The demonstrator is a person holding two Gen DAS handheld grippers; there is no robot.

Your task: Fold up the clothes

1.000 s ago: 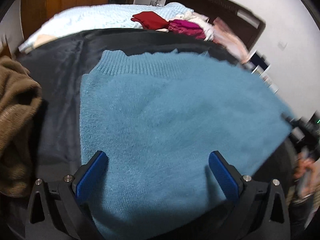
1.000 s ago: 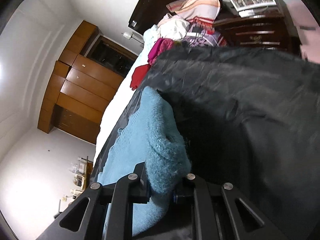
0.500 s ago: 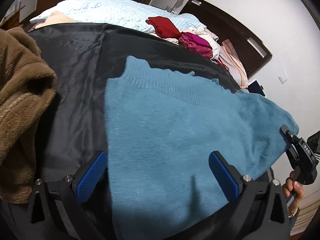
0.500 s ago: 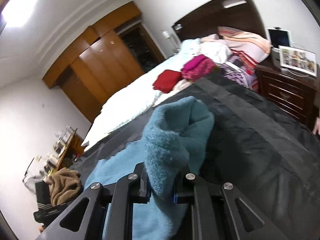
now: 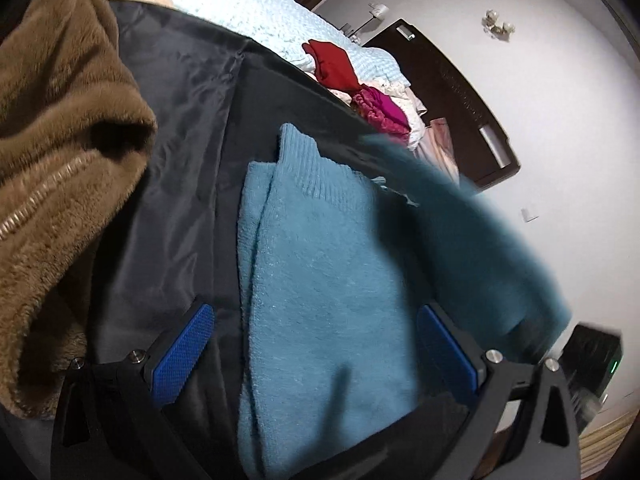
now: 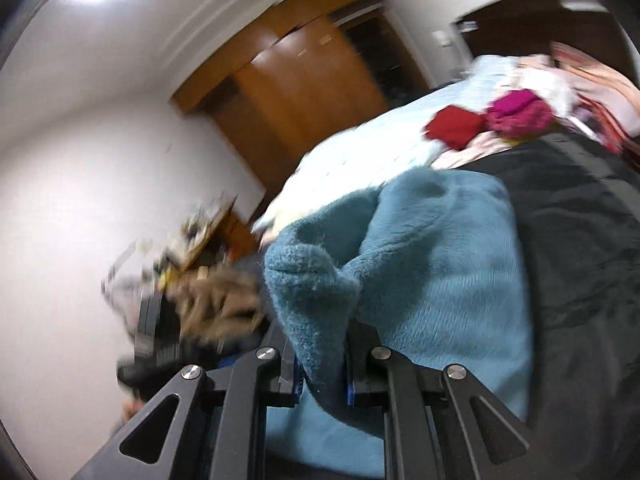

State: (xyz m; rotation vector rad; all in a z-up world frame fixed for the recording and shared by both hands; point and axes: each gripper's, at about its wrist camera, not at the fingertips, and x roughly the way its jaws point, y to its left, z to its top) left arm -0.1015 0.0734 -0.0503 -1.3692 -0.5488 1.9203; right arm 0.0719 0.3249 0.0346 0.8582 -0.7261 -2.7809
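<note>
On the bed's dark sheet (image 5: 192, 128) my teal sweater (image 5: 320, 280) lies half-folded; right gripper (image 6: 322, 376) jaws pinch its fuzzy edge, left gripper (image 5: 316, 352) jaws gape empty.

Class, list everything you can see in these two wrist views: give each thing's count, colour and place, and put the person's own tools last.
sweater: one, teal, on the black sheet, one edge lifted
black sheet: one, spread over the bed
brown coat: one, fuzzy, left of the sweater
bedspread: one, pale blue, beyond the sheet
red garment: one, on the bedspread
magenta garment: one, beside the red one
headboard: one, dark wood, against the wall
wardrobe: one, orange-brown wood, far wall
left hand-held gripper: black, blue pads, open over the sweater
right hand-held gripper: black, shut on the sweater's edge
</note>
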